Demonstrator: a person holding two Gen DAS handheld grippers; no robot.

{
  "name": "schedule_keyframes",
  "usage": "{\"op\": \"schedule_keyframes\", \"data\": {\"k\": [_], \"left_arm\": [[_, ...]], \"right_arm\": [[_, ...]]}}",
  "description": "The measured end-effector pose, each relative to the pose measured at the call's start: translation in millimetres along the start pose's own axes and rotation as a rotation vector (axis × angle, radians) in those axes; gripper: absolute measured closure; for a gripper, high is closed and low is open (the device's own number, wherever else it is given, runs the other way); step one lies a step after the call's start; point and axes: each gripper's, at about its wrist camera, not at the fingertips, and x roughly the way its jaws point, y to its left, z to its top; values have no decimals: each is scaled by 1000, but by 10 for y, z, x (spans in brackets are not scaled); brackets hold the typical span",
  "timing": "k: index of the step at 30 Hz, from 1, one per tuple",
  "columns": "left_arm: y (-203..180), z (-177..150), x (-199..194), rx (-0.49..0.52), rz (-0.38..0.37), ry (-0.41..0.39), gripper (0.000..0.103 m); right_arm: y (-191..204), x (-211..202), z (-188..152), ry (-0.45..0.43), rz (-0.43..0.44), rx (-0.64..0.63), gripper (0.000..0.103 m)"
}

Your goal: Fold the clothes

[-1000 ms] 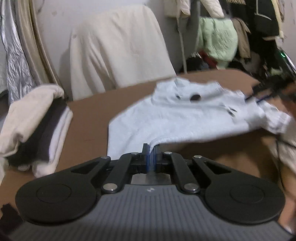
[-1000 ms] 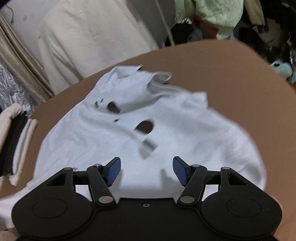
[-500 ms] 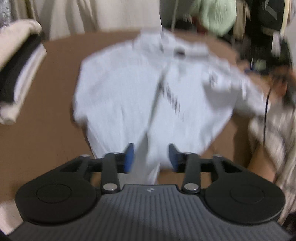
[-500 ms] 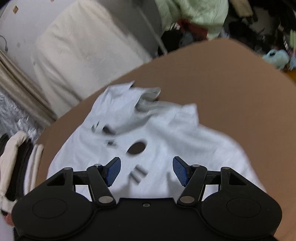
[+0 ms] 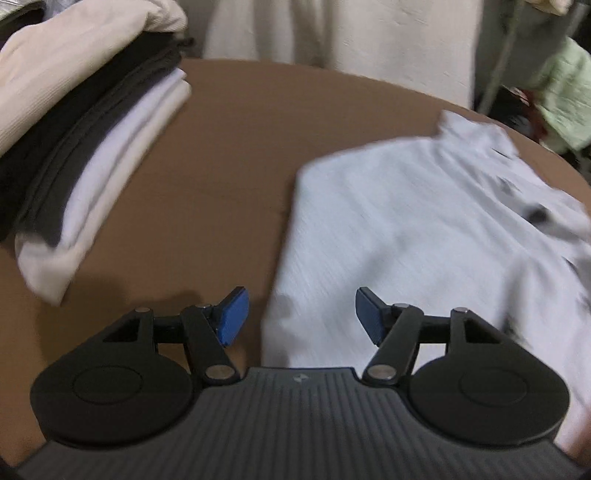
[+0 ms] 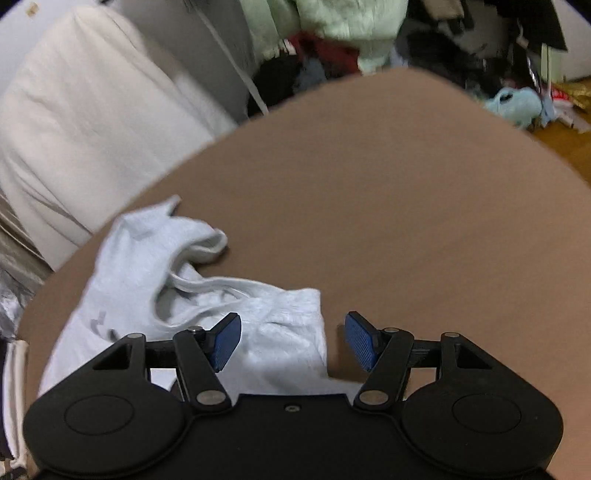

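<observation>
A pale grey-white T-shirt (image 5: 406,229) with dark print lies spread on the brown table (image 5: 221,166), blurred by motion in the left wrist view. My left gripper (image 5: 300,317) hovers over the shirt's near left edge; its jaws are opening and nothing is gripped between the blue pads. In the right wrist view the shirt (image 6: 155,291) shows its collar and a folded corner. My right gripper (image 6: 293,341) stands open above that corner, not pressing on it.
A stack of folded clothes (image 5: 81,140), cream, black, grey and white, sits at the table's left. A cream-covered chair (image 6: 88,122) stands behind the table. Hanging and piled garments (image 6: 351,33) crowd the back right. Bare brown tabletop (image 6: 424,221) stretches to the right of the shirt.
My left gripper let go of the shirt edge, opened, and swung left toward the folded stack. My right gripper moved right, so the shirt's collar end now lies under it.
</observation>
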Motion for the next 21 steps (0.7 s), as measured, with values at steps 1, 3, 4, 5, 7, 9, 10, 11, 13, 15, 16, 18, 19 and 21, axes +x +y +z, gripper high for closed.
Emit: {"op": "schedule_keyframes", "data": {"k": [1,3,4,5,7,9,10,11,13,15,16,18,19,21], "left_arm": [[5,-22,104,-5,11,-14,39],[48,-97,274,-12,8,-17,39],[90,-126,344,-11,-2,-7,39],[132,-154,414,-10,-11,2,39],[208,-163,470,-21,-18,8,39],[278,-148,487,-42,-26,9,39],[311,-128,477,-62,-38,7,39],[342,-113,479,-85,-60,8,39],[386,-96,510,-131,-123,16,39],[337,-89,576,-119,-139,26,39],[304,-83,610,-106,-140,32,39],[244,-85,670,-81,-136,36,37],[221,-91,689,-80,-140,33,32],[186,-101,730,-84,-151,26,27]], "right_arm": [[6,119,2,24,-8,-10,35],[66,257,-49,16,-26,-86,39],[115,281,-76,-8,-33,-139,74],[180,239,-83,-46,-34,-200,91],[305,131,-96,-136,-43,-320,97],[338,-51,-100,-255,-101,-369,98],[338,-105,-102,-286,-134,-377,98],[338,-160,-104,-317,-166,-385,98],[280,2,-104,-251,-227,-378,98],[235,273,-151,-140,-273,-392,94],[260,313,-183,-152,-301,-420,89],[343,292,-179,-175,-358,-448,73],[378,273,-167,-183,-382,-444,64],[364,193,-155,-205,-367,-370,61]]}}
